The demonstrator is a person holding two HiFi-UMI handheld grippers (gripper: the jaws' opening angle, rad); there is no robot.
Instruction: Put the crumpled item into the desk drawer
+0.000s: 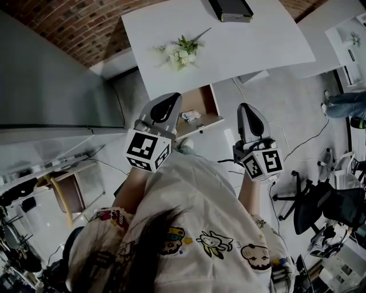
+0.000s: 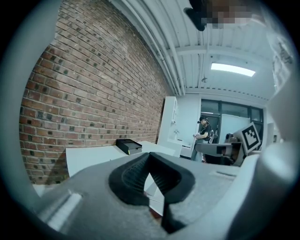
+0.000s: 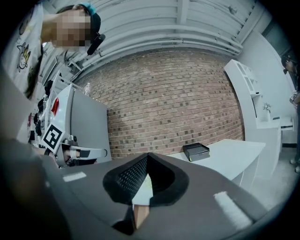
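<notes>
The crumpled white item lies inside the open wooden desk drawer, under the front edge of the white desk. My left gripper hovers just left of the drawer, shut with nothing in it. To the right of the drawer my right gripper is held up, also shut and empty. Both gripper views point up and across the room. In them the left gripper and the right gripper show their jaws closed tip to tip.
A bunch of white flowers and a black box rest on the desk. A grey cabinet stands to the left and a black office chair to the right. Another person stands far off.
</notes>
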